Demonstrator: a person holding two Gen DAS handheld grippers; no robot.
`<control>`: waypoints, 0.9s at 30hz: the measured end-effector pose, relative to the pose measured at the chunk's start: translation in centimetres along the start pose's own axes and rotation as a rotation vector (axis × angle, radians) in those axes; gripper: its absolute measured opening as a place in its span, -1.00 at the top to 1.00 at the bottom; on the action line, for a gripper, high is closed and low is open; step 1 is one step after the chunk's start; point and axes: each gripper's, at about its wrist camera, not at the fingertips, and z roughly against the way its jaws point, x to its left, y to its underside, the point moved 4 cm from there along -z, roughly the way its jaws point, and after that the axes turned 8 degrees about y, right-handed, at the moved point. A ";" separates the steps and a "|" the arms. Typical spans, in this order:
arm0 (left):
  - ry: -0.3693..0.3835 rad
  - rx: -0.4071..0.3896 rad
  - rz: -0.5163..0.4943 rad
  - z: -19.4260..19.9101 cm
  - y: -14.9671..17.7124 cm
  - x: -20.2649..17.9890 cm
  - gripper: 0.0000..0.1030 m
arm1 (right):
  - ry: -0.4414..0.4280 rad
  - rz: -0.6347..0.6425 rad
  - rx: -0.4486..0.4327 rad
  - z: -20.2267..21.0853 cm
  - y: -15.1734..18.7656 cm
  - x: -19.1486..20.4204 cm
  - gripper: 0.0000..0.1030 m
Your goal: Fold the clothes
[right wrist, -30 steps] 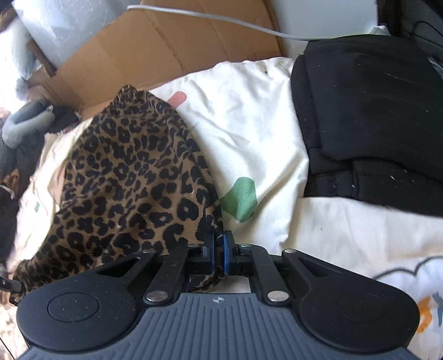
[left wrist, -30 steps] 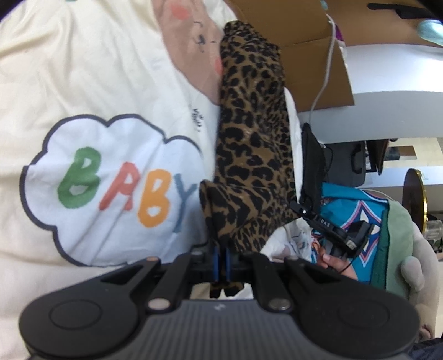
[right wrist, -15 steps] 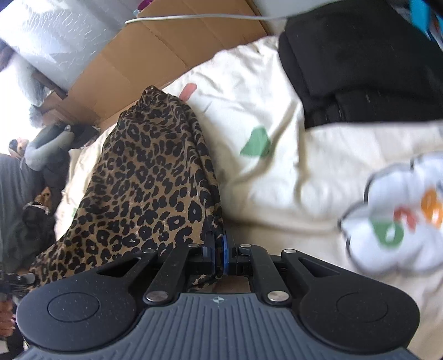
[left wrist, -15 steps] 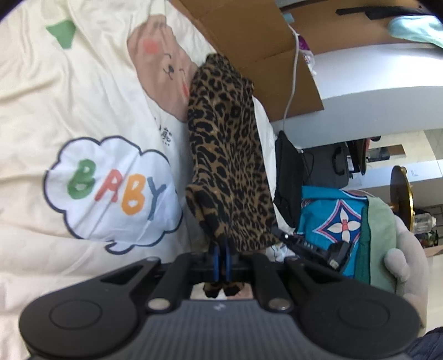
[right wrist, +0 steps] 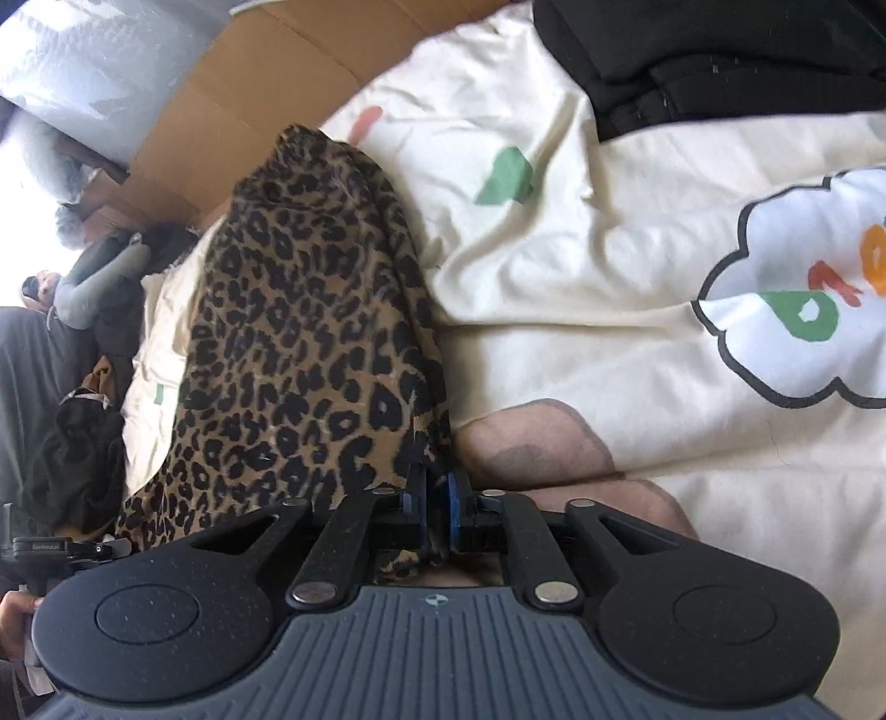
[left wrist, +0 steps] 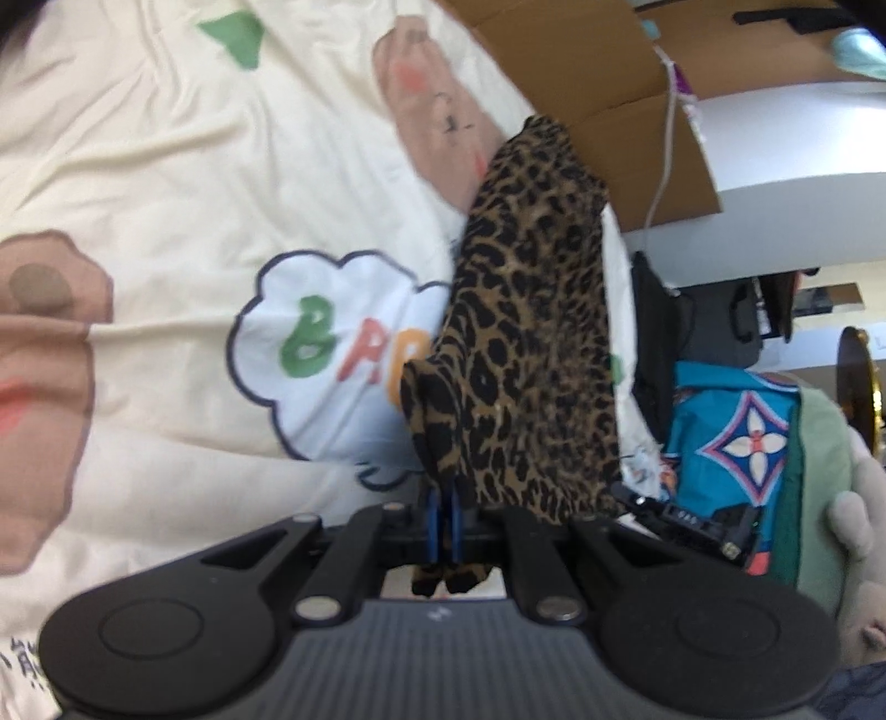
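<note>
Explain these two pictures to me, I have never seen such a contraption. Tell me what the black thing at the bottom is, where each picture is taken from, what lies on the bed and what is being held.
There is no robot here. A person holds one hand-held gripper in each hand, and a wide-angle camera on each looks forward along its jaws. One picture comes from the left gripper, the other from the right gripper; the black shape at the bottom is the tool itself.

Underneath lies a cream blanket printed with a cloud and coloured letters. Black clothing lies at its far edge, with cardboard behind.

Both grippers have a leopard-print garment between their blue-tipped jaws. The left is shut on it. The right jaws have just been opening, with the cloth between them.
</note>
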 end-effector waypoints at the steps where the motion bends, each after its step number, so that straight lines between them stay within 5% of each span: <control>1: -0.003 0.005 0.005 -0.2 -0.1 0.4 0.91 | -0.008 0.003 0.009 -0.2 -0.1 -0.1 0.71; 2: -0.004 0.009 0.008 -0.4 -0.1 0.6 0.91 | -0.015 0.011 0.020 -0.5 -0.2 -0.2 0.50; 5: -0.002 0.011 0.017 -0.6 -0.1 1.3 0.91 | -0.061 0.042 0.068 -1.3 -0.5 -0.4 0.38; 14: 0.001 0.006 0.031 -0.7 0.0 1.7 0.91 | -0.185 0.102 0.182 -3.2 -1.8 -0.6 0.36; 15: 0.004 0.003 0.035 -0.8 -0.1 1.7 0.91 | -0.190 0.104 0.186 -3.3 -1.7 -0.5 0.39; 18: 0.015 -0.003 0.045 -1.1 -0.2 1.7 0.91 | -0.191 0.111 0.192 -3.5 -1.6 -0.1 0.87; 27: 0.081 -0.016 0.036 1.1 0.6 0.2 0.91 | -0.266 0.073 0.146 -0.4 -0.8 0.3 0.93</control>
